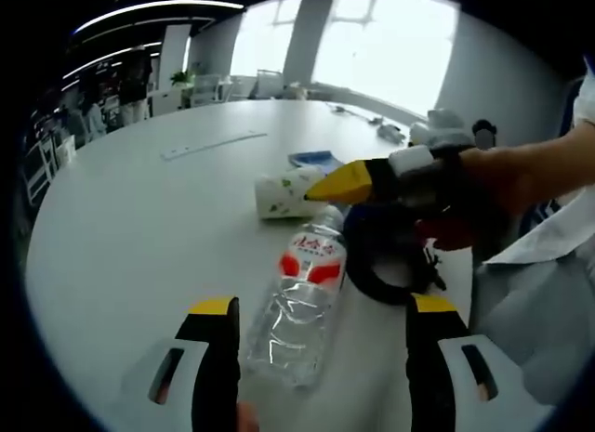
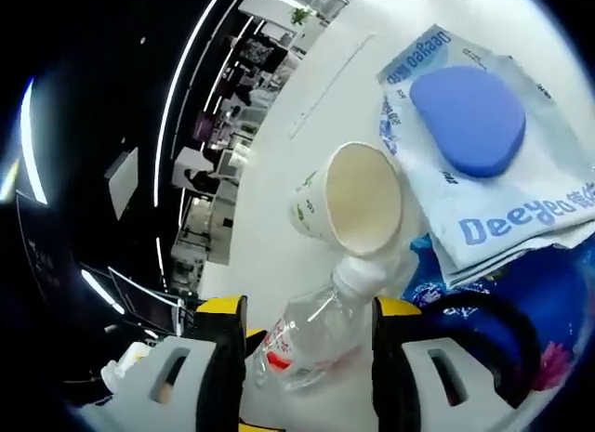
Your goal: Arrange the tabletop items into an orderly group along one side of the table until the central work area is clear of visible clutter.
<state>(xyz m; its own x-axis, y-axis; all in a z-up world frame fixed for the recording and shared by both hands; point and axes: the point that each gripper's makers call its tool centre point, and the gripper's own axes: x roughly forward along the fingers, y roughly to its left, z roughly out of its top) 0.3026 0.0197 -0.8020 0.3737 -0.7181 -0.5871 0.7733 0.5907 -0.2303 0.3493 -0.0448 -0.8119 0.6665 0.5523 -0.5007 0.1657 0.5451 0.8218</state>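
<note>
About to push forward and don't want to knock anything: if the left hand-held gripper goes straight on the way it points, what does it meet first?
Most likely the plastic water bottle, lying on the table between its open jaws; the paper cup lies beyond it.

Clear glossy plastic bottle [image 1: 302, 316], paper cup [image 2: 351, 202]

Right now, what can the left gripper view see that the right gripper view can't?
The left gripper view takes in the wide white table, the windows behind it, a black ring-shaped thing and the right gripper reaching in over the cup. The right gripper view instead shows the blue pad lying on a printed tissue pack, and looks straight into the cup's mouth. Both share the paper cup lying on its side and the clear water bottle, which lies between open jaws in each view.
</note>
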